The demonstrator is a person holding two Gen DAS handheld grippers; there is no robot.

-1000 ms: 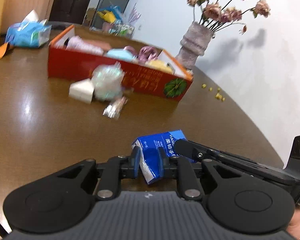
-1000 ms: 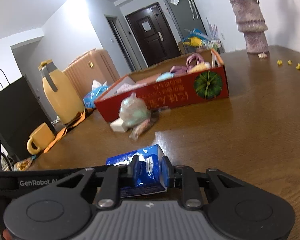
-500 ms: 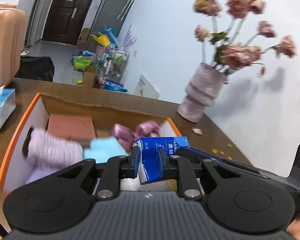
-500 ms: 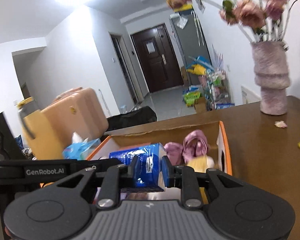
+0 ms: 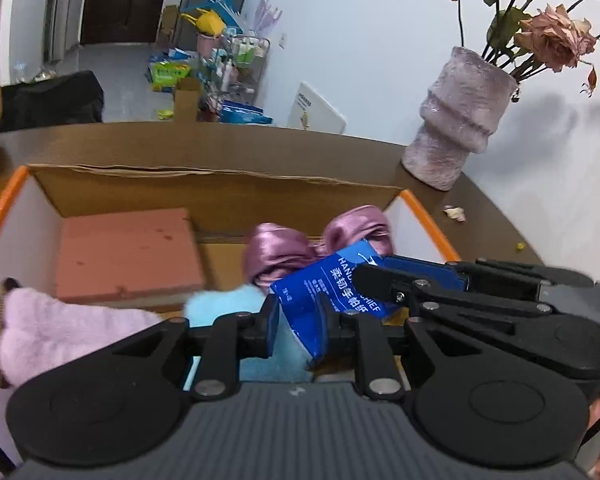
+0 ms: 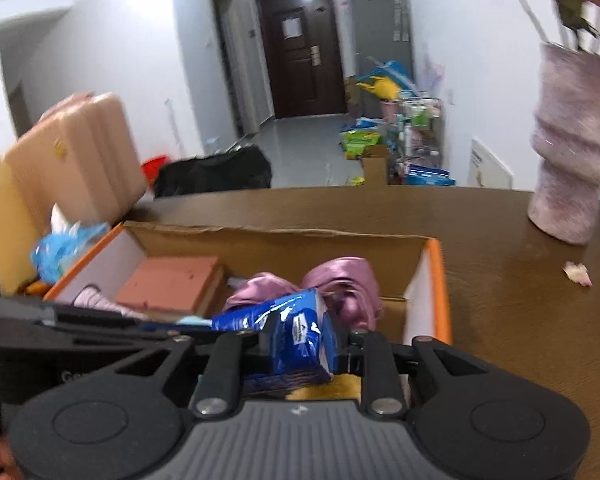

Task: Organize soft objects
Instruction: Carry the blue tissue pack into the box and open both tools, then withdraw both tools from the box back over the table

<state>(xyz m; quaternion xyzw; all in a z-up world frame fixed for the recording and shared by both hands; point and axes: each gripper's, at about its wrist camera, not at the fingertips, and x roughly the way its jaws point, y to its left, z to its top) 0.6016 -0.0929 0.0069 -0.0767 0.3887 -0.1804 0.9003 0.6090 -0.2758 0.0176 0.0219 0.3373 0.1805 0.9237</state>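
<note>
A blue tissue pack [image 5: 332, 284] [image 6: 292, 332] hangs between both grippers over the open cardboard box [image 5: 220, 196] [image 6: 432, 280]. My left gripper [image 5: 298, 322] is shut on its left end. My right gripper [image 6: 300, 344] is shut on its other end and reaches in from the right in the left wrist view. In the box lie a pink block [image 5: 128, 252] [image 6: 172, 284], a fluffy pink sock [image 5: 56, 328], a light blue soft piece [image 5: 224, 304] and purple satin scrunchies [image 5: 300, 248] [image 6: 340, 284]. A yellow thing [image 6: 320, 392] shows under the pack.
The box stands on a brown table [image 6: 520, 320]. A fuzzy pink vase [image 5: 456, 120] [image 6: 572, 148] with dried roses stands at the back right, petals scattered near it. A blue tissue bag [image 6: 64, 244] and a beige suitcase [image 6: 76, 156] are at the left.
Both grippers carried the tissue pack from low over the table, past the loose items, to above the box. The box's inside now fills the view; the vase is closer.
</note>
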